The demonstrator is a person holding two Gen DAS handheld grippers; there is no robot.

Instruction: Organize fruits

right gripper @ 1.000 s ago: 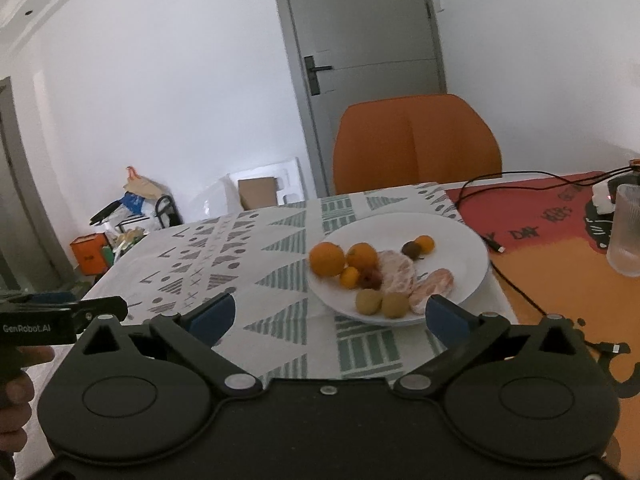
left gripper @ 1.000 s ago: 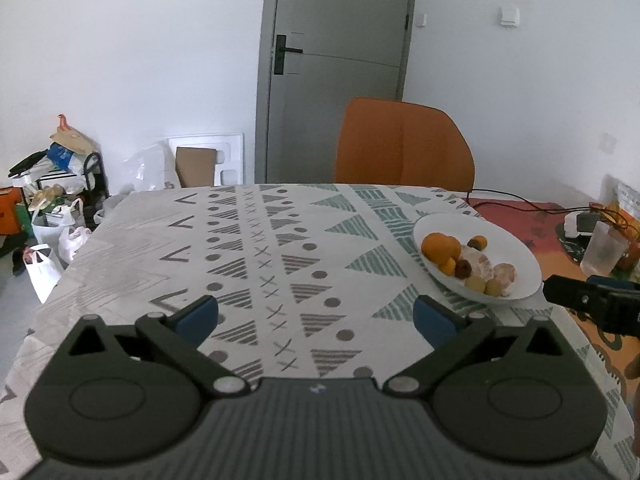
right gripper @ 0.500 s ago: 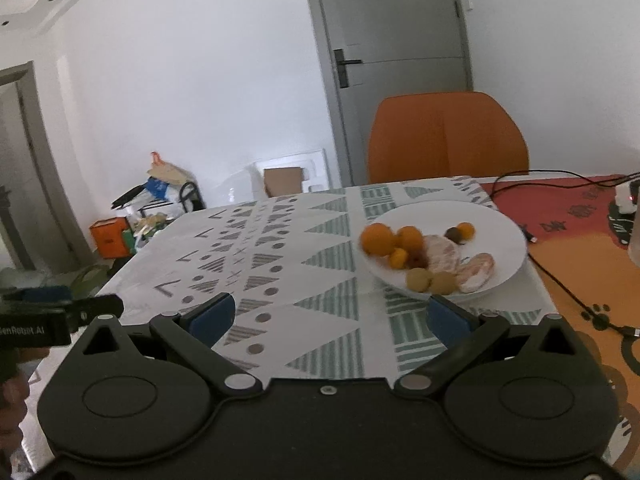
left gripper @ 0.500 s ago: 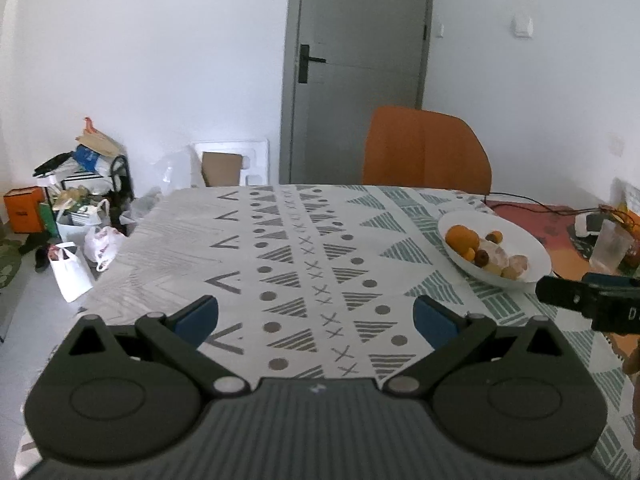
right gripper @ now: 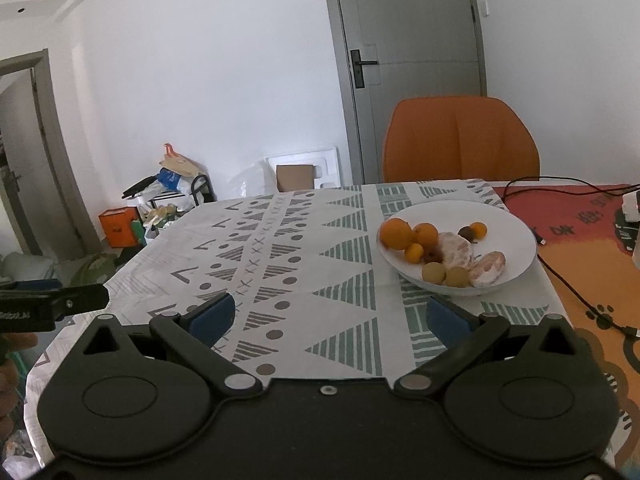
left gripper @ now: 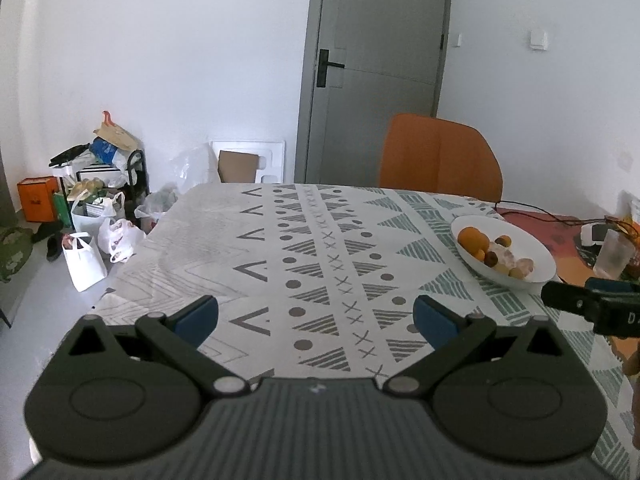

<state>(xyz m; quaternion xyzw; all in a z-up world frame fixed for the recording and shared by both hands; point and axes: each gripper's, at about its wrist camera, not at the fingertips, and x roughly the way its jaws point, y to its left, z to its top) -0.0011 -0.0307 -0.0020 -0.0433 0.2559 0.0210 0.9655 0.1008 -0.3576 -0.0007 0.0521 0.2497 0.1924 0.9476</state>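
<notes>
A white plate [right gripper: 516,232] on the patterned tablecloth holds oranges [right gripper: 396,233], small kumquats [right gripper: 413,252], peeled citrus [right gripper: 459,251], two yellow-green fruits [right gripper: 434,273] and a dark fruit. The same plate [left gripper: 536,248] appears far right in the left wrist view. My right gripper [right gripper: 328,318] is open and empty, a short way in front of the plate. My left gripper [left gripper: 314,318] is open and empty over the cloth, well left of the plate. The right gripper's body [left gripper: 592,304] shows at the left view's right edge.
An orange chair [right gripper: 460,140] stands at the table's far side before a grey door [left gripper: 376,68]. A black cable [right gripper: 576,292] runs over the orange mat at right, near a clear cup [left gripper: 610,252]. Bags and boxes [left gripper: 92,208] clutter the floor at left.
Both grippers have pulled back and away from the plate, which now looks smaller and farther. Their jaws stayed open and empty.
</notes>
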